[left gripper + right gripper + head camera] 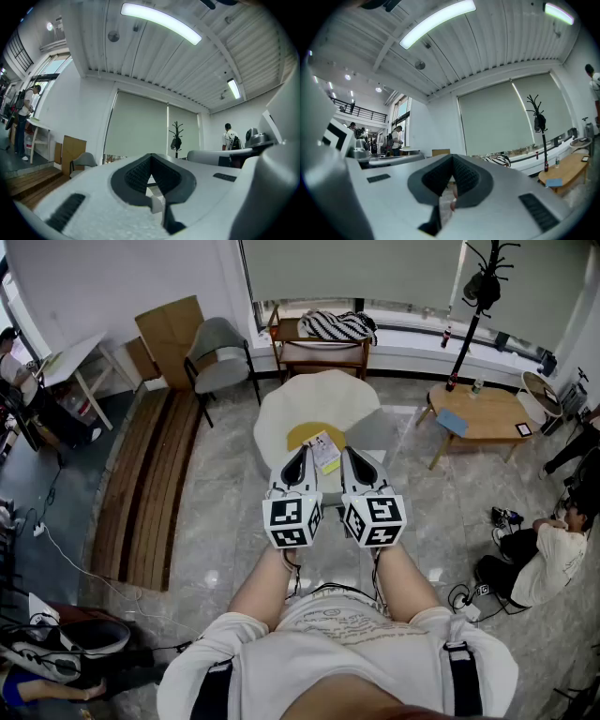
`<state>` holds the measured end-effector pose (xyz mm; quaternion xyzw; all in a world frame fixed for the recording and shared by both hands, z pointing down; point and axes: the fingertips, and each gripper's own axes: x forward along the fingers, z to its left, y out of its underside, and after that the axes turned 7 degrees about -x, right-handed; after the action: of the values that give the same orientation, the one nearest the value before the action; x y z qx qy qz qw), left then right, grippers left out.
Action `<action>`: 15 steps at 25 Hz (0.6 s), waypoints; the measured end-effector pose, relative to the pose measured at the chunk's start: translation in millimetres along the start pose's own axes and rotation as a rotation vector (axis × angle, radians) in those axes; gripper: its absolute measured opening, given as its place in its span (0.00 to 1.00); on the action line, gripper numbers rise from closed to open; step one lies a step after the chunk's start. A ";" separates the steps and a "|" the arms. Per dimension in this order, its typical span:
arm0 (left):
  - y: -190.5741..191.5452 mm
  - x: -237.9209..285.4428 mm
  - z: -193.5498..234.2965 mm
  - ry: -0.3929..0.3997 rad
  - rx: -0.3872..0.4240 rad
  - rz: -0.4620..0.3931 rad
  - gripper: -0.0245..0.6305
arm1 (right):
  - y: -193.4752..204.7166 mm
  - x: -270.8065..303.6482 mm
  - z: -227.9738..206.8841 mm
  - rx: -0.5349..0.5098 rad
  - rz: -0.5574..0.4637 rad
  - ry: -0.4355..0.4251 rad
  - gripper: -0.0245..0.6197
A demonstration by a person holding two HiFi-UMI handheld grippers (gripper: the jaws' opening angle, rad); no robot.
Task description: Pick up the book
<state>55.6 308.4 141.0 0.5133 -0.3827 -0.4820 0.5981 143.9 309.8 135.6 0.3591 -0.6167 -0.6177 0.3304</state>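
The floor [225,521] is hard, shiny grey stone with pale streaks. On it sits the egg-shaped white surface [300,404]. It is flat and smooth, with a wavy edge and a yellow patch [302,437] in its middle, like a fried egg. Whether it is a mat or a low table cannot be told.

The person holds both grippers out in front, side by side and level, over the near edge of the egg-shaped white surface. They are made of smooth white plastic, with dark ribbed pads inside the jaws.

The left gripper [300,454] has its jaws closed, tip against tip, with nothing between them. The right gripper [352,456] is closed all the way too and holds nothing. Only a pale bit of the scene below shows through its gap.

The book [325,454] is the smallest thing that matters here. It is thin and flat, with a white printed cover and a little yellow on it. It lies on the egg-shaped white surface, touching the near side of the yellow patch.

From the head view it shows right in the gap between the two gripper tips — and most likely below them, since both point level and not down. Its long side runs away from the person, tipped a little to one side.

Neither gripper looks clearly nearer. It seems one would have to tip down and open its jaws first — then close on a thin edge.
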 end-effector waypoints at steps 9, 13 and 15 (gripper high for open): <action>-5.1 13.4 4.3 0.023 0.014 0.007 0.06 | -5.3 16.2 -3.4 0.020 -0.020 0.001 0.08; -3.2 15.0 11.1 0.021 0.015 0.016 0.06 | -6.1 21.8 -1.8 0.041 -0.030 0.007 0.08; -3.8 16.5 13.6 0.024 0.014 0.017 0.06 | -5.4 24.3 -1.8 0.029 -0.024 0.026 0.08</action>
<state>46.0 289.0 139.1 0.5200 -0.3834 -0.4681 0.6029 132.9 288.3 129.3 0.3794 -0.6168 -0.6080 0.3256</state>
